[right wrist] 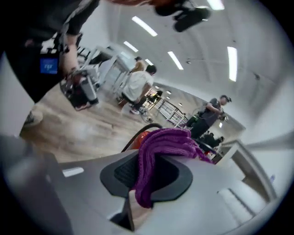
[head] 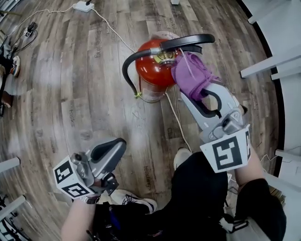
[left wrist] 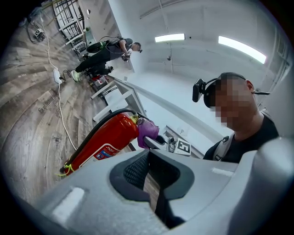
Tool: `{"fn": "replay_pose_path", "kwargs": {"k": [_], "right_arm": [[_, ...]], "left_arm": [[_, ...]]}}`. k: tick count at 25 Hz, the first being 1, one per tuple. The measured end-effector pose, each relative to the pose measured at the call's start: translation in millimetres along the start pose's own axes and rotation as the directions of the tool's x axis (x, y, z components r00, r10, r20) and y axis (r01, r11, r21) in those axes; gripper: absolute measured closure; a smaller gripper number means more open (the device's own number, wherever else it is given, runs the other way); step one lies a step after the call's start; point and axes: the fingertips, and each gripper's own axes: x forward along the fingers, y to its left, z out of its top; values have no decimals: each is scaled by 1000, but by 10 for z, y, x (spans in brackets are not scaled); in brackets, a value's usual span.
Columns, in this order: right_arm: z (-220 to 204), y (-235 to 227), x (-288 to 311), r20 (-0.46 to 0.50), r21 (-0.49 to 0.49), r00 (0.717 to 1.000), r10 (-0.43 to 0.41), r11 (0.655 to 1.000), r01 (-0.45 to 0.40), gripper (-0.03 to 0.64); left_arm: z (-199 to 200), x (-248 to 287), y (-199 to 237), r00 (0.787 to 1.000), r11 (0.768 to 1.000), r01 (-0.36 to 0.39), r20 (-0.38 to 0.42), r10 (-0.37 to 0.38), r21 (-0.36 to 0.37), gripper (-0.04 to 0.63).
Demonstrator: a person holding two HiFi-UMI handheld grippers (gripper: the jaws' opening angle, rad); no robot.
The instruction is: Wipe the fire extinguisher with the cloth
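Note:
A red fire extinguisher [head: 153, 63] stands upright on the wooden floor, with a black handle on top and a black hose [head: 128, 66] curving down its left side. My right gripper [head: 197, 92] is shut on a purple cloth [head: 192, 74], and the bunched cloth lies against the extinguisher's top right, by the valve. In the right gripper view the cloth [right wrist: 158, 151] hangs out between the jaws, with the extinguisher [right wrist: 143, 136] just behind it. My left gripper [head: 115, 150] is shut and empty, low at the left, well apart from the extinguisher [left wrist: 103, 142].
A white cable [head: 176, 117] runs across the floor from a white power strip [head: 83, 6] past the extinguisher's base. White table legs [head: 273, 63] stand at the right edge. Other people stand far off in the room [right wrist: 213, 114]. My shoe [head: 181, 157] is near the extinguisher.

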Motion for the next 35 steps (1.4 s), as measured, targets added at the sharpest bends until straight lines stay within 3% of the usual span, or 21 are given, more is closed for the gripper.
{"fn": "replay_pose_path", "kwargs": {"k": [2,7,11,16,19,21,24,28,32,33,35], "right_arm": [[80,120,72,-57,-109,998,17,994,-23,555],[173,346,159,-116,-128,988,107,984,-121,557],[-9,775,474,-144,-97,956,255,958,-270,558],[-799,1484,1086,-196,134,879,434,900,-414,557],[-1334,1935,1377,-236,285,831,505,853,-437,558],[-1671,2159,1526,-260,404,809,527,821,-404,558],[-2055,2293,1673,-266,615,807,527,738,-279,558],[-2242,2379,1747,-224,760,824,520,623,-187,558],[-1858,2326,1566,-33,825,833,552,485,-289,558],[-1650,2275,1463,52,830,824,564,435,-349,558],[-1123,2080,1165,261,808,780,569,314,-499,558]], "left_arm": [[8,0,-36,1000,1000,8,5,-7,-4,597],[-1,-13,-52,1000,1000,12,3,-12,-11,597],[-78,-2,-14,1000,999,-4,-3,3,-40,597],[-80,-79,-41,1000,999,-20,0,20,-28,597],[-109,-187,-22,999,998,-54,1,55,-26,597],[-111,-243,-6,997,997,-74,11,74,-30,597],[-114,-280,14,996,995,-87,20,88,-38,597],[-208,-290,69,995,994,-101,-2,101,-45,597],[-207,-224,87,996,996,-85,-10,85,-40,597],[-179,-209,92,997,996,-82,-11,81,-31,597],[-89,-196,122,996,996,-85,-10,85,-3,597]]}}
